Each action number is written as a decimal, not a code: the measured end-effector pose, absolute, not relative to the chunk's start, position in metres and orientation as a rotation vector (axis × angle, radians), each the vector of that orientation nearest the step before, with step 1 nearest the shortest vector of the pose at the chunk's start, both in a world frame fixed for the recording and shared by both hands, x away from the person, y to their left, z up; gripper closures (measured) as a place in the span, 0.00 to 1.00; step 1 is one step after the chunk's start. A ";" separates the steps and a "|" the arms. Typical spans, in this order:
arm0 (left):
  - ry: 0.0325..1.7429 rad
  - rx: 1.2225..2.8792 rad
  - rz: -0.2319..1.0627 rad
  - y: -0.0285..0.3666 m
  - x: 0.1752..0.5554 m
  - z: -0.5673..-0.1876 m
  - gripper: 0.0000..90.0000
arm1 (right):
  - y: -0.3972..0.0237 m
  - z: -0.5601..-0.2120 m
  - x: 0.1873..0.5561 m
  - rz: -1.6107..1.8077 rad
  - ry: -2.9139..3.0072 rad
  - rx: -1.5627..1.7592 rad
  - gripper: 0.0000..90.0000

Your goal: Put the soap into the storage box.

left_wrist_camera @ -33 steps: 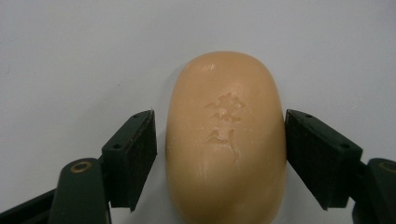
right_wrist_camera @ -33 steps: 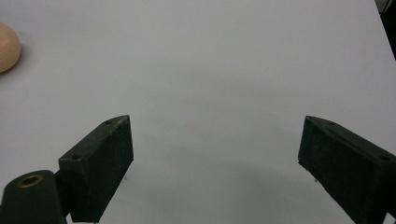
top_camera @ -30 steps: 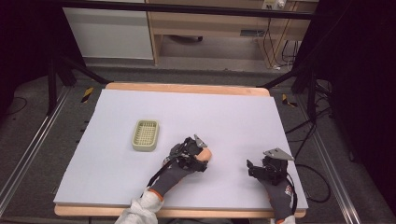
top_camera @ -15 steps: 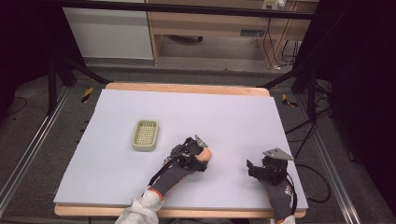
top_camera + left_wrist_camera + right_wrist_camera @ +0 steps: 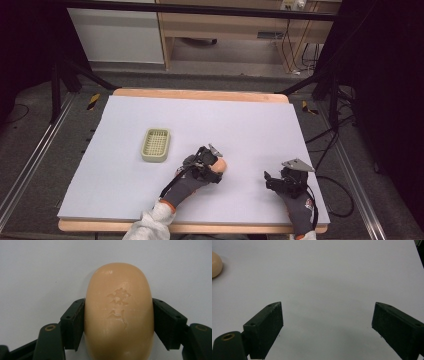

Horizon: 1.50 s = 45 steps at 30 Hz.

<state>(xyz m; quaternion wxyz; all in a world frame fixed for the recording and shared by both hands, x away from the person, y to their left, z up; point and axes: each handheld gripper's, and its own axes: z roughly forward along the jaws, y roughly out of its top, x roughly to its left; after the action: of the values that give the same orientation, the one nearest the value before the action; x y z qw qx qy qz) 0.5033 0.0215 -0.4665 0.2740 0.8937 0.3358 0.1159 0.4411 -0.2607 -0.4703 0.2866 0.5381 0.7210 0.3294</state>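
A wooden table (image 5: 200,94) carried a large pale sheet (image 5: 260,130) that covered most of its top. On the sheet, toward the left, lay a small cream-coloured tray (image 5: 155,145) with a grid-patterned bottom, its long side running away from the person.

Just to the right of the tray and a little nearer the person, the left gripper (image 5: 214,167) was pinching a bar of soap (image 5: 220,164). In the left gripper view the soap (image 5: 119,312) was a smooth, peach-coloured oval with raised characters stamped on its top face. The two black jaws pressed against its long sides, one on each side, and the rounded far end stuck out past them. The soap seemed to rest on the sheet rather than hang above it, though the close view made that hard to judge. A gloved left hand (image 5: 192,177) held the gripper, with a light sleeve (image 5: 150,225) showing at the bottom edge of the high view.

The right gripper (image 5: 272,180) sat near the front right corner of the sheet, well apart from the soap, held in a gloved right hand (image 5: 298,205). A grey three-cornered plate (image 5: 298,164) topped it. In the right gripper view its jaws stood spread wide with bare sheet (image 5: 324,290) between them, and one end of the soap (image 5: 216,264) showed at the far left edge. A dark cable (image 5: 340,195) trailed off the table's right side onto the floor.
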 end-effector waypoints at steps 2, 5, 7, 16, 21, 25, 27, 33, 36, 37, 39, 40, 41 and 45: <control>0.909 2.401 0.317 0.021 0.503 -0.466 0.35 | -0.261 -0.470 0.441 0.880 1.927 1.437 0.11; 0.919 2.393 0.323 0.021 0.502 -0.467 0.35 | -0.261 -0.470 0.441 0.880 1.926 1.439 0.12; 0.914 2.393 0.335 0.020 0.501 -0.466 0.35 | -0.261 -0.470 0.441 0.883 1.927 1.439 0.11; 0.899 2.383 0.357 0.025 0.494 -0.456 0.35 | -0.261 -0.470 0.441 0.883 1.924 1.438 0.11; 0.892 2.370 0.362 0.034 0.491 -0.446 0.35 | -0.261 -0.470 0.440 0.883 1.924 1.440 0.11; 0.897 2.355 0.366 0.039 0.490 -0.442 0.35 | -0.262 -0.470 0.441 0.883 1.924 1.436 0.11; 0.896 2.345 0.368 0.045 0.488 -0.437 0.35 | -0.262 -0.470 0.440 0.883 1.921 1.437 0.11; 0.904 2.322 0.365 0.058 0.484 -0.428 0.35 | -0.262 -0.470 0.440 0.881 1.920 1.438 0.11; 0.909 2.303 0.372 0.065 0.483 -0.424 0.35 | -0.262 -0.469 0.440 0.879 1.921 1.436 0.11; 0.909 2.303 0.372 0.065 0.483 -0.424 0.35 | -0.262 -0.469 0.440 0.879 1.921 1.436 0.11; 0.918 2.291 0.373 0.074 0.482 -0.419 0.35 | -0.262 -0.470 0.440 0.879 1.919 1.440 0.11; 0.918 2.291 0.373 0.074 0.482 -0.419 0.35 | -0.262 -0.470 0.440 0.879 1.919 1.440 0.11; 0.924 2.277 0.377 0.079 0.481 -0.417 0.35 | -0.262 -0.469 0.440 0.879 1.917 1.443 0.11; 0.940 2.259 0.396 0.094 0.479 -0.412 0.35 | -0.262 -0.469 0.440 0.878 1.915 1.442 0.11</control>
<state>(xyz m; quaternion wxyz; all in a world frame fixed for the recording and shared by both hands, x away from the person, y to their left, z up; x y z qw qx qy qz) 0.4786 0.0938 -0.4122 0.3256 0.8617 0.3585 0.1511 0.4401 -0.2622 -0.4694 0.2901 0.5407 0.7178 0.3291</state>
